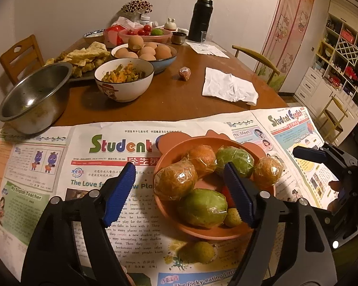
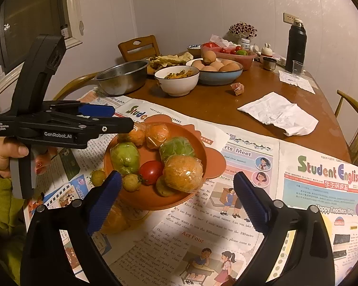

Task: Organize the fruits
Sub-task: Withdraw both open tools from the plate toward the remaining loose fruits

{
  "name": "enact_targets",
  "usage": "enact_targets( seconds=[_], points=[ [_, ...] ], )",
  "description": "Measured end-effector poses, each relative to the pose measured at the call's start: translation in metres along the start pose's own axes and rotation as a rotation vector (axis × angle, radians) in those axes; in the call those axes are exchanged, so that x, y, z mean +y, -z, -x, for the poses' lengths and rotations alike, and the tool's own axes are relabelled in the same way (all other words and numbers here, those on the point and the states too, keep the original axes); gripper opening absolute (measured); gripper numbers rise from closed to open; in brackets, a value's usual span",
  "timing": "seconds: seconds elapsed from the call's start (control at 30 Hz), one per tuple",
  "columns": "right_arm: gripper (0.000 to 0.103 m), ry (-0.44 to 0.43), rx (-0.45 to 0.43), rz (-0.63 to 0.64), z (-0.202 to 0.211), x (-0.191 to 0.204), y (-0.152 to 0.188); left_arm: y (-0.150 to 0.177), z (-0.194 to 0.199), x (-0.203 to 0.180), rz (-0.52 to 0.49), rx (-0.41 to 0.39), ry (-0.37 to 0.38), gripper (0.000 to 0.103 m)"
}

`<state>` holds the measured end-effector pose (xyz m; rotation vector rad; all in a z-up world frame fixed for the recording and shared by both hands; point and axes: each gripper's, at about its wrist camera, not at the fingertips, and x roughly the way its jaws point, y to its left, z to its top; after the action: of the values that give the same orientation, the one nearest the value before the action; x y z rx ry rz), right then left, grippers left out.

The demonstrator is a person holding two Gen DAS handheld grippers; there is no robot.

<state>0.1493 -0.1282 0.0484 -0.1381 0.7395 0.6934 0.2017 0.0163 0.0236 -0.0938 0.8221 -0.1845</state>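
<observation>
Hovering with jaws spread and empty, the left gripper (image 1: 179, 195) and right gripper (image 2: 179, 200) flank the orange bowl (image 2: 200, 157) of wrapped fruits. Judged next: collect the small green fruit (image 1: 202, 252) lying just outside the bowl.

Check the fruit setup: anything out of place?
Yes. One small yellow-green fruit lies on the newspaper outside the orange bowl, just by its rim, while the other visible fruits sit inside.
</observation>
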Motion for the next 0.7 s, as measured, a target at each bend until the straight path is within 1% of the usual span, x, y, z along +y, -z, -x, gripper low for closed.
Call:
enact_targets(
  seconds=[0.37, 0.53, 0.7],
  points=[
    [0.097, 0.015, -0.017, 0.004, 0.008, 0.002, 0.001, 0.001, 0.014, 0.0, 0.017, -0.031, -0.014, 0.088],
    [0.098, 0.025, -0.027, 0.003, 0.013, 0.004, 0.001, 0.001, 0.02, 0.001, 0.026, -0.043, -0.017, 0.093],
    [0.098, 0.027, -0.032, 0.003, 0.017, 0.004, 0.001, 0.002, 0.026, 0.002, 0.035, -0.058, -0.011, 0.093]
  ],
)
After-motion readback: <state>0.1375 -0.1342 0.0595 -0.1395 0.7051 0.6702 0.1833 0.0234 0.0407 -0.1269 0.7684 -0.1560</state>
